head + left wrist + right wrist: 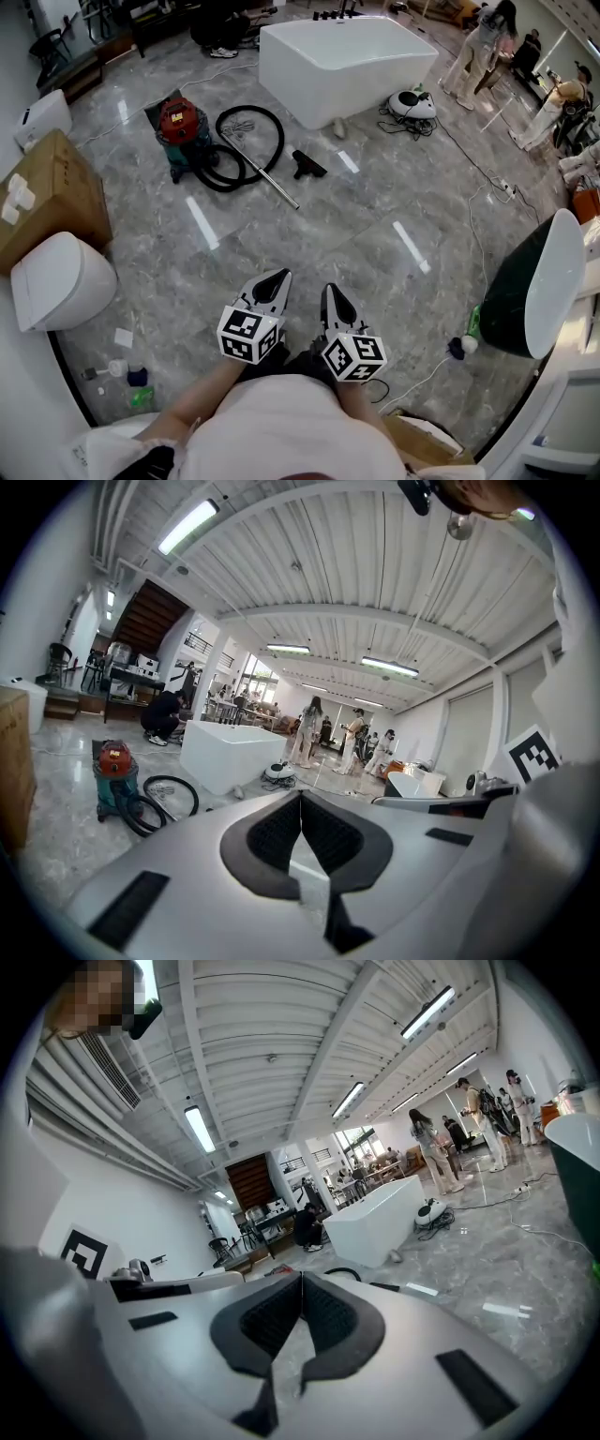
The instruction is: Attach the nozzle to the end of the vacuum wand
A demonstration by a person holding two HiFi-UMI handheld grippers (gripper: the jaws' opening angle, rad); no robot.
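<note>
Jaws on both grippers are sitting pressed together, with nothing between them.

Head view: the left gripper (275, 281) and right gripper (334, 295) are hovering side by side over the grey marble floor (375, 216), close to the person's body. Both are pointing toward the vacuum gear and are well apart from it. A red-topped vacuum (180, 127) is standing at upper left, its black hose (251, 114) lying coiled just beside it. The metal wand (270, 180) is lying on the floor, running diagonally out of the coils. The black nozzle (307, 166) is lying near the wand, to its right, not joined to its end. A white bathtub (347, 61) is standing behind them. A cardboard box (47, 197) and a white toilet (61, 281) are sitting at the left edge.

Left gripper view: the dark pads (272, 841) are meeting at their tips. Vacuum and hose are showing at left beyond them, with the bathtub at centre and several people standing behind it.

Right gripper view: the pads are likewise meeting at the tips. The bathtub is showing beyond, to the right, and a loop of hose is peeking just above the jaws.
</note>
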